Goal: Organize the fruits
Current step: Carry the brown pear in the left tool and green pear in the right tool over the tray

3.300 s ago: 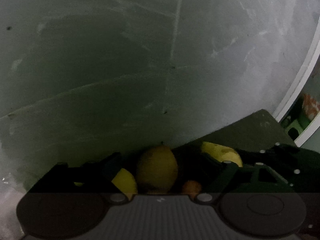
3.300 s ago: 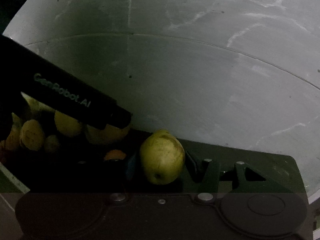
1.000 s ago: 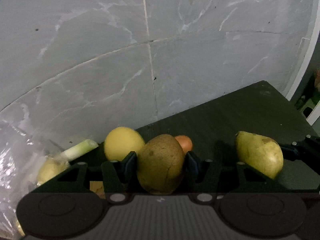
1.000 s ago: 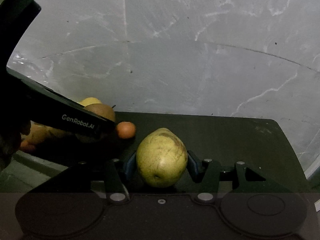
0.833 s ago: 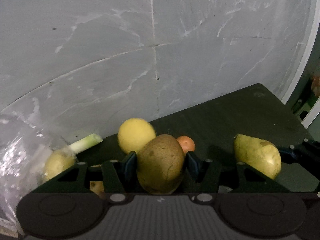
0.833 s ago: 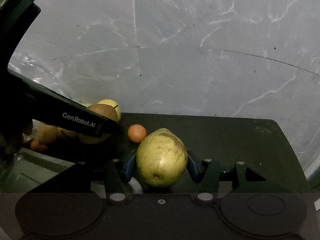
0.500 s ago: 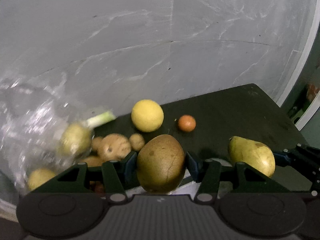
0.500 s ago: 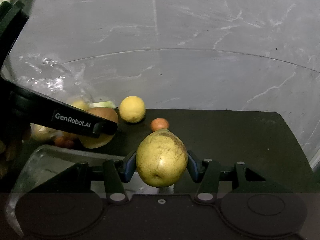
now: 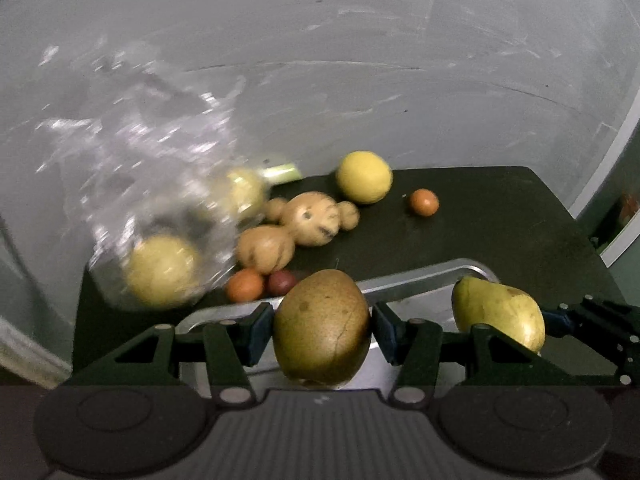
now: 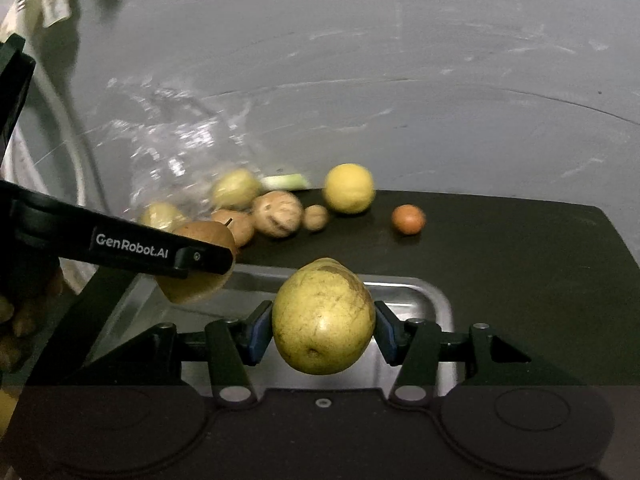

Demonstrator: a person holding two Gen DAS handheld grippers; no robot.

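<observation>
Landmark: the metal tray point(image 10: 434, 312) on the dark table point(image 10: 520, 264).

Nearest, right tongs point(image 10: 323, 334): blue pads point(image 10: 260, 332) clamped on a yellow-green pear point(image 10: 323, 322), held in the air above the tray's near part. Grip sits across the pear's widest girth, stem end pointing away.

Left tongs point(image 9: 322, 334): pads pressed on a brown pear point(image 9: 322, 326), also hanging over the tray, toward its left side. In the right view this pear point(image 10: 200, 264) shows half hidden behind the left tool's black arm.

Judgement: the step in hand is setting both pears down inside the tray.
- Lower each until the fruit almost meets the tray floor before easing the pads apart; a drop onto metal would bruise and set it rolling.
- Keep the two pears apart on the way down, green one toward the tray's right, brown toward its left, so the tools do not knock.
- Lay them on their sides, not on end; pears tip.
- Open only a little, then draw straight back, so a pad does not drag the fruit.

Beyond the tray's far rim: a small orange fruit point(image 9: 245, 285) and a dark red one point(image 9: 282, 282) just beside the rim, then a cluster of potatoes point(image 9: 310, 220). Left of these, a clear bag point(image 9: 152, 200) with yellow fruit inside, blurred. Farther back, a lemon point(image 9: 363, 177) and a small orange point(image 9: 424, 202), apart from each other. A pale green stalk point(image 9: 280, 172) lies by the wall; I cannot tell what it is.
</observation>
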